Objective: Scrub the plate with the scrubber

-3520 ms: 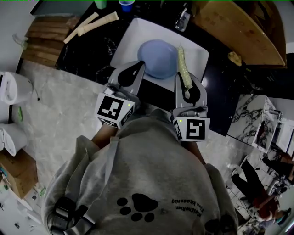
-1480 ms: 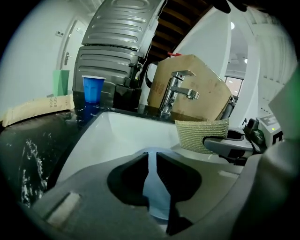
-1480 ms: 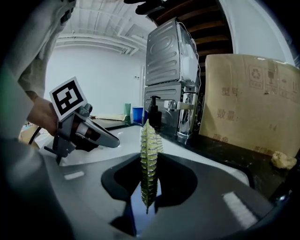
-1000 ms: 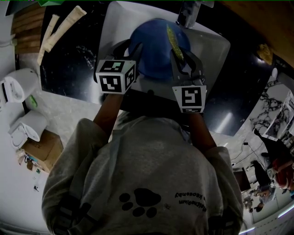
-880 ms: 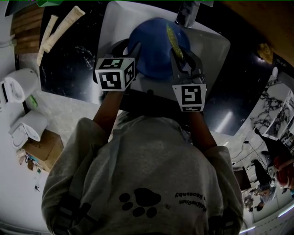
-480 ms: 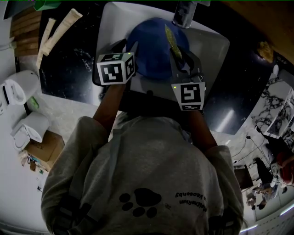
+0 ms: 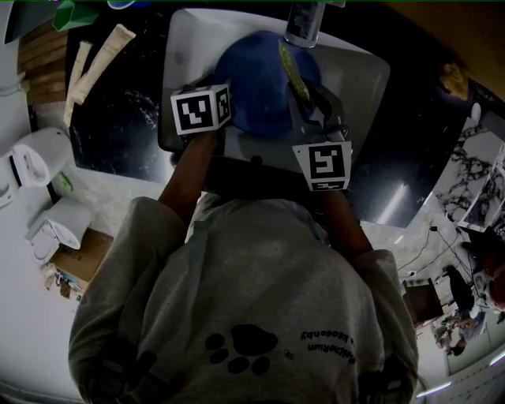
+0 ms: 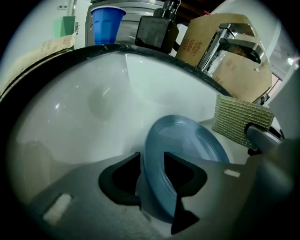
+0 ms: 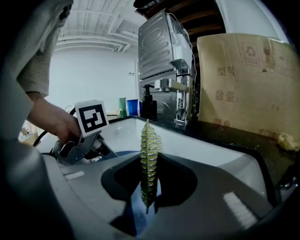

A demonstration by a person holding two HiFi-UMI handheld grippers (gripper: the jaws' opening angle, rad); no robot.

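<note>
A blue plate (image 7: 260, 79) is held tilted over the white sink (image 7: 359, 75). My left gripper (image 8: 152, 176) is shut on the plate's near rim (image 8: 185, 154). My right gripper (image 9: 149, 180) is shut on a thin yellow-green scrubber (image 9: 148, 154) standing on edge between its jaws. In the head view the scrubber (image 7: 289, 65) lies against the plate's right part, under the tap (image 7: 300, 24). In the left gripper view the scrubber (image 8: 239, 119) sits at the plate's far right edge.
A blue cup (image 8: 107, 26) and a dark soap dispenser (image 8: 157, 30) stand behind the sink. Pale flat strips (image 7: 95, 59) lie on the black counter to the left. A cardboard box (image 9: 248, 84) stands beyond the sink on the right.
Since 3.5 s ago both grippers have gone forward over the sink and the plate has been lifted and tilted. In the last second the left gripper has shifted slightly up and rolled.
</note>
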